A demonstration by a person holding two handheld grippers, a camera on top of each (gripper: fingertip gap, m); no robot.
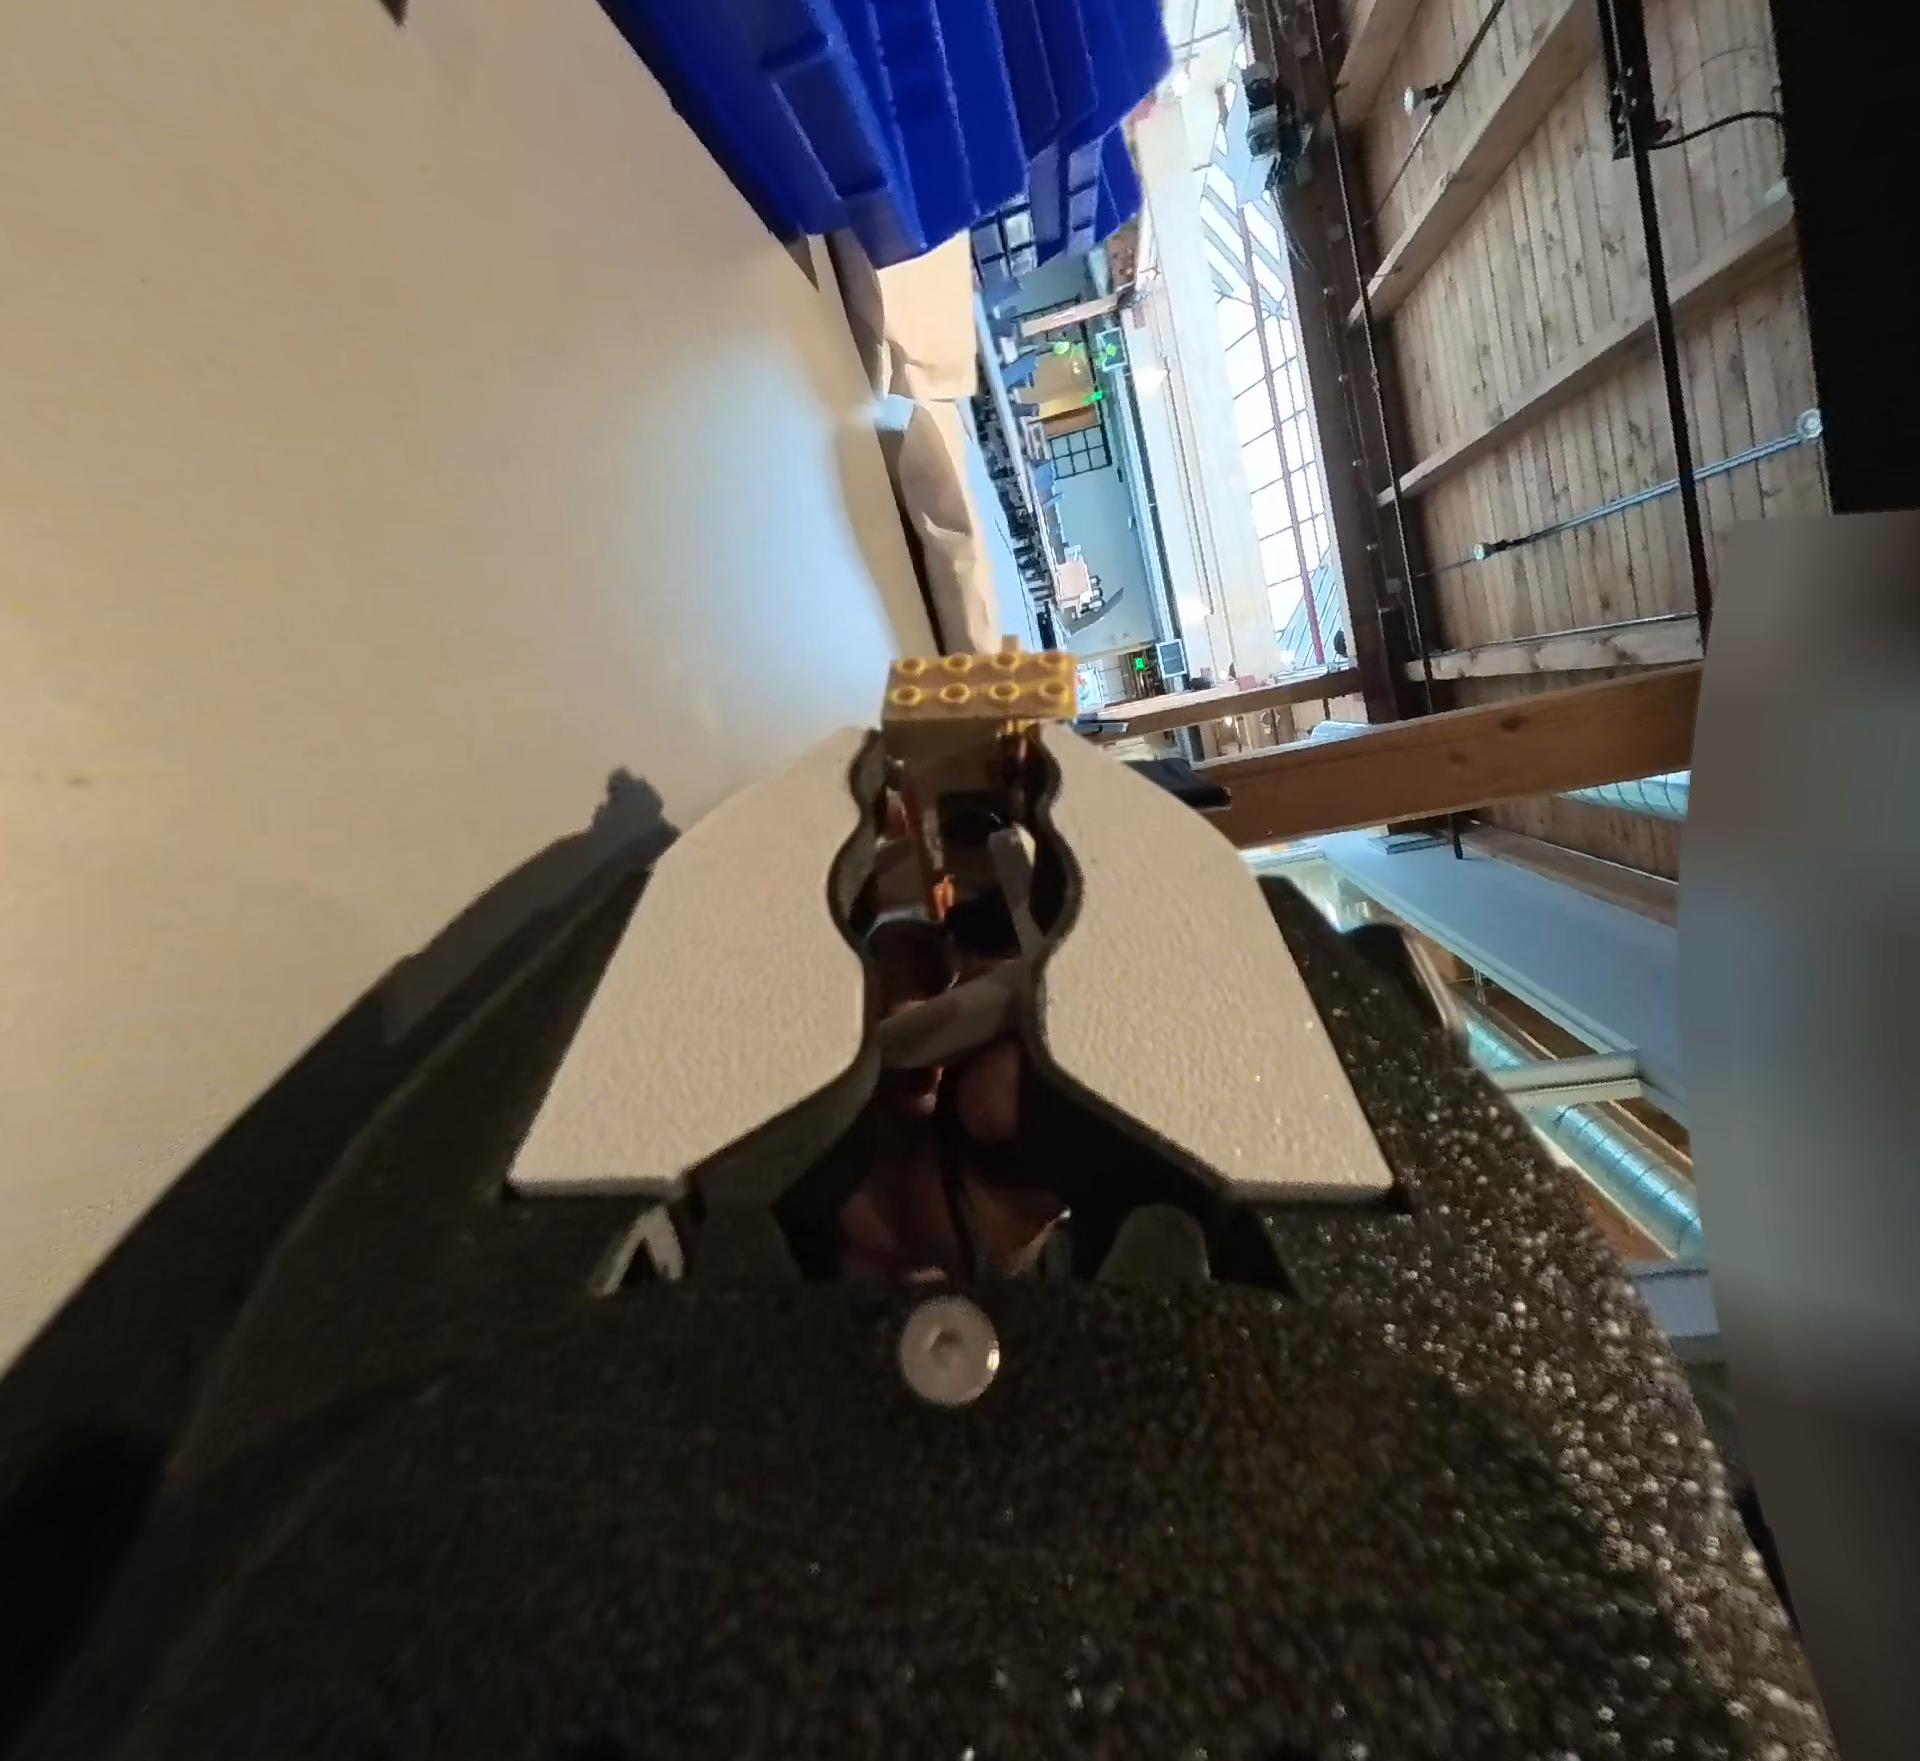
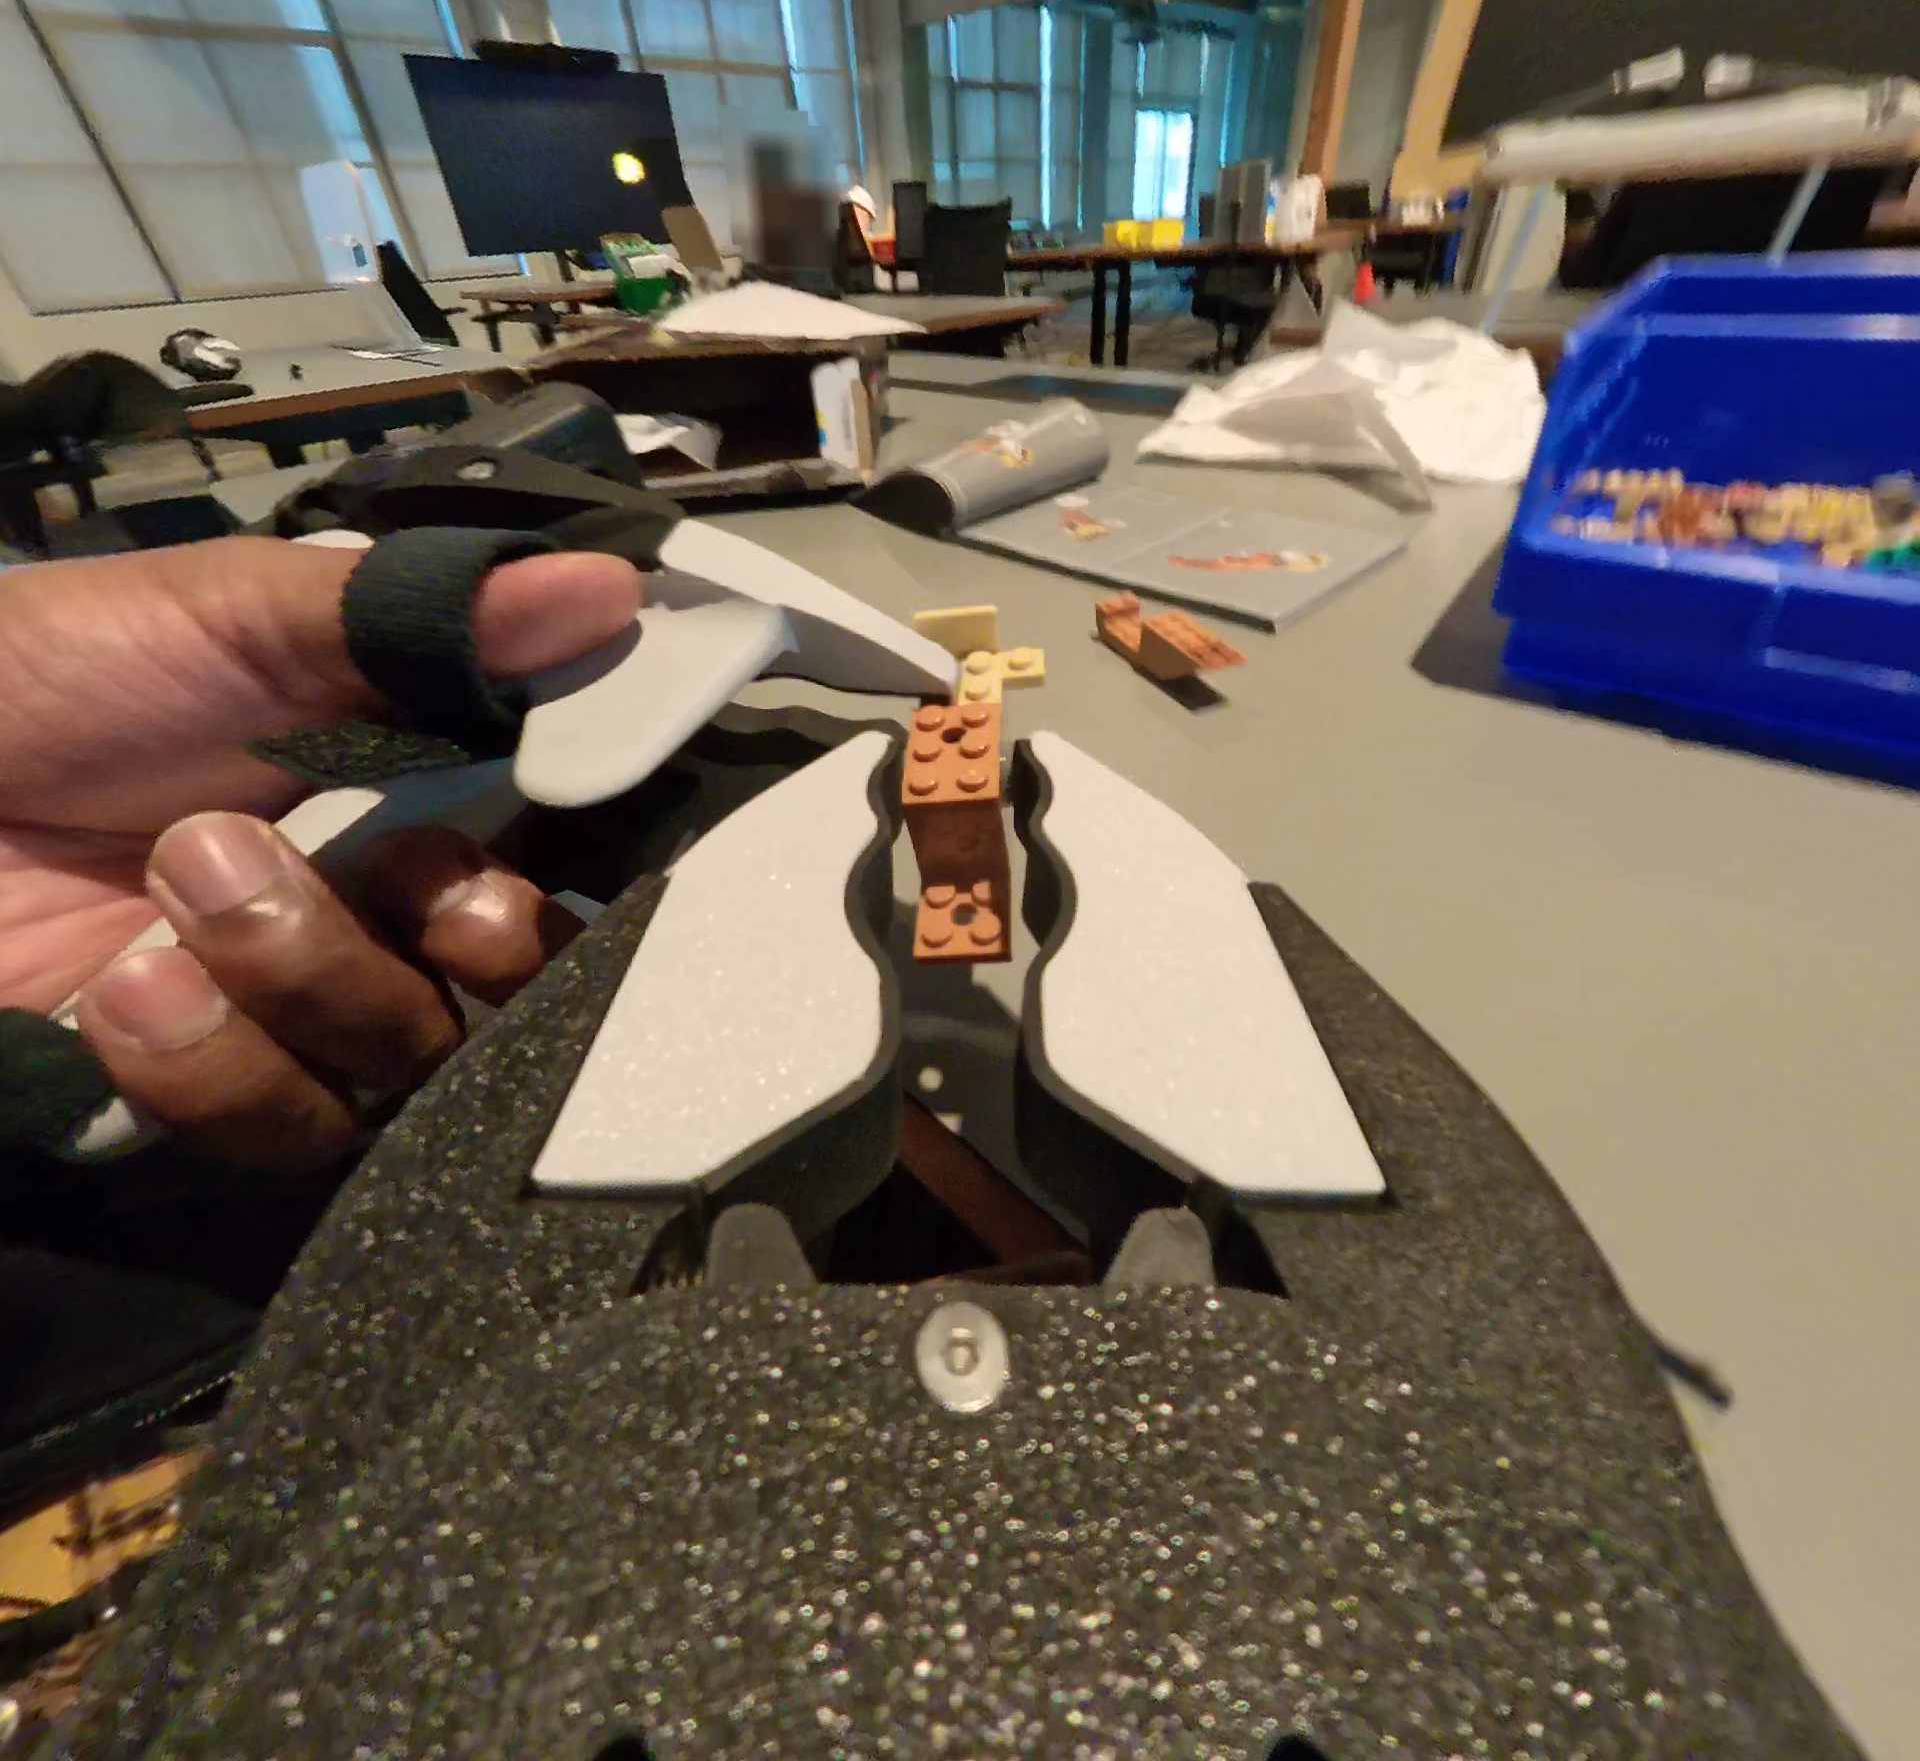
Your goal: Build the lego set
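Note:
My right gripper (image 2: 956, 761) is shut on a brown lego assembly (image 2: 958, 838) and holds it above the grey table (image 2: 1507, 932). Tan pieces (image 2: 997, 664) sit at the assembly's far end. My left gripper (image 2: 940, 672), held by a hand (image 2: 208, 776), comes in from the left with its tips at those tan pieces. In the left wrist view, which is turned sideways, the left gripper (image 1: 961, 745) is shut on a tan studded plate (image 1: 977, 698). Parts of the brown assembly show behind the fingers.
A second brown lego piece (image 2: 1164, 643) lies on the table beyond the grippers. An open instruction booklet (image 2: 1164, 537) lies farther back, with a white plastic bag (image 2: 1361, 402) behind it. A blue bin (image 2: 1714, 506) of loose bricks stands at the right; blue bins (image 1: 935, 28) also show in the left wrist view. My left and right fingertips are right by each other.

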